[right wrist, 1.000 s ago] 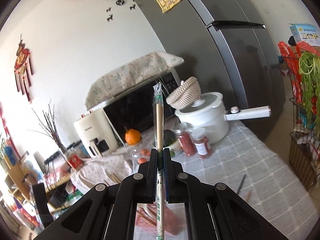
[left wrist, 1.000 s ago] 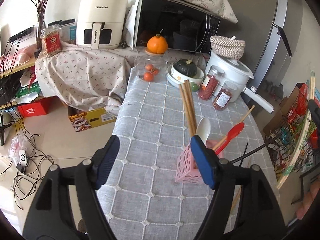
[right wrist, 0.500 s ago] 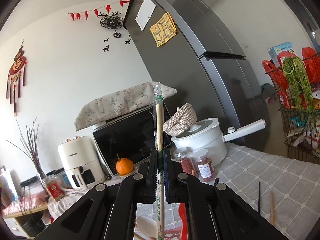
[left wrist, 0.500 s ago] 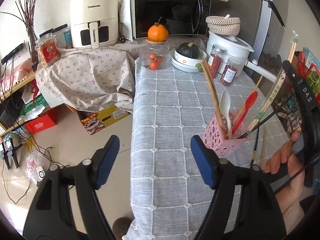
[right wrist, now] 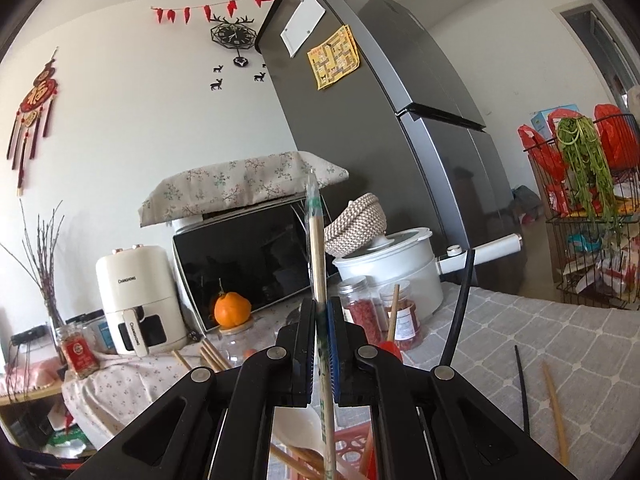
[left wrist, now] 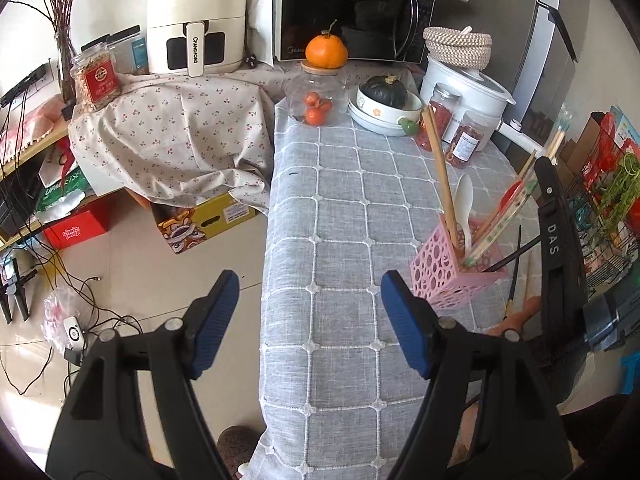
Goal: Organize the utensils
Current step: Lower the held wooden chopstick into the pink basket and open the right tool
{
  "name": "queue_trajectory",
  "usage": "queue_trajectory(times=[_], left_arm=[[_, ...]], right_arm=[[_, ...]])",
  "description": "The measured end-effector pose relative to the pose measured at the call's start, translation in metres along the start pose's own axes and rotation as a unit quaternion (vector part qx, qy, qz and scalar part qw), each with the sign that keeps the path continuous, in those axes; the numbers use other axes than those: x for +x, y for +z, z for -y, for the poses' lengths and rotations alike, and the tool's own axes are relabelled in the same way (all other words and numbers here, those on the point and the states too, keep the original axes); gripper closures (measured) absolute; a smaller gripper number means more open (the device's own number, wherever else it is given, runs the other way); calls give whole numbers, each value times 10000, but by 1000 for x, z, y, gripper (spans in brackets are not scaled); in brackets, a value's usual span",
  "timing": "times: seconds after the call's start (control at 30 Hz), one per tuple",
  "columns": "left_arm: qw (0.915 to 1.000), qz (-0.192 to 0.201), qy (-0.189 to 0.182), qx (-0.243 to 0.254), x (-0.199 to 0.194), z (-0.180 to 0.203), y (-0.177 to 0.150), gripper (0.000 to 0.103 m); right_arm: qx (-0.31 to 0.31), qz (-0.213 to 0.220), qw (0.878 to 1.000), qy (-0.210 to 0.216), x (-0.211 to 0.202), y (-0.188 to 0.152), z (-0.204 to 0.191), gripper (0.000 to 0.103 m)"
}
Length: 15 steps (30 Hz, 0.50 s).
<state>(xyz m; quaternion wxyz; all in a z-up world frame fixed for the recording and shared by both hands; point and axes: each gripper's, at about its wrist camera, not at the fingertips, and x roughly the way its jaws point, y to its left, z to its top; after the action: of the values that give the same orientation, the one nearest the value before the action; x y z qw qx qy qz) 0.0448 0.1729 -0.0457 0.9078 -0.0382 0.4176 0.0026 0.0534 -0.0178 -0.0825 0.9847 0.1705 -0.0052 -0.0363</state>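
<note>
A pink perforated utensil holder (left wrist: 448, 268) stands near the right edge of the grey checked table (left wrist: 340, 200). It holds wooden chopsticks (left wrist: 440, 168), a white spoon (left wrist: 464, 200) and a red spatula (left wrist: 510, 196). My right gripper (right wrist: 320, 312) is shut on a paper-wrapped pair of chopsticks (right wrist: 316, 248) held upright. In the left wrist view that gripper (left wrist: 542, 172) hangs over the holder, and the wrapped pair (left wrist: 504, 220) slants down into it. My left gripper (left wrist: 310, 320) is open and empty above the table's near edge, left of the holder.
A black chopstick (right wrist: 520, 384) and a wooden one (right wrist: 554, 408) lie loose on the cloth right of the holder. Jars (left wrist: 466, 144), a white pot (left wrist: 468, 88), a bowl with a squash (left wrist: 386, 100) and a microwave (left wrist: 352, 12) crowd the far end. A wire rack (left wrist: 608, 200) stands to the right.
My right gripper has come down with the wrapped chopsticks, so their lower end now sits in the pink holder. The left gripper has drifted left and stays open.
</note>
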Motion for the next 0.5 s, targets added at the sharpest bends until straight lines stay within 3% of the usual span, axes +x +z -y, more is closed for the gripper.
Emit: queue_trajectory(times=[0.1, 0.23, 0.37, 0.5], left_arm=[[10000, -9, -3, -14, 0, 0, 0, 29], [10000, -15, -18, -45, 1, 0, 1, 29], [9998, -31, -157, -154, 0, 2, 0, 29], [9985, -51, -488, -244, -3, 9, -1, 29]], right_arm=[[60, -66, 10000, -6, -5, -5, 2, 94], [88, -7, 10000, 27, -13, 2, 4, 76], [64, 65, 9999, 103, -19, 28, 6, 68], [-131, -104, 9992, 370, -21, 63, 8, 44]])
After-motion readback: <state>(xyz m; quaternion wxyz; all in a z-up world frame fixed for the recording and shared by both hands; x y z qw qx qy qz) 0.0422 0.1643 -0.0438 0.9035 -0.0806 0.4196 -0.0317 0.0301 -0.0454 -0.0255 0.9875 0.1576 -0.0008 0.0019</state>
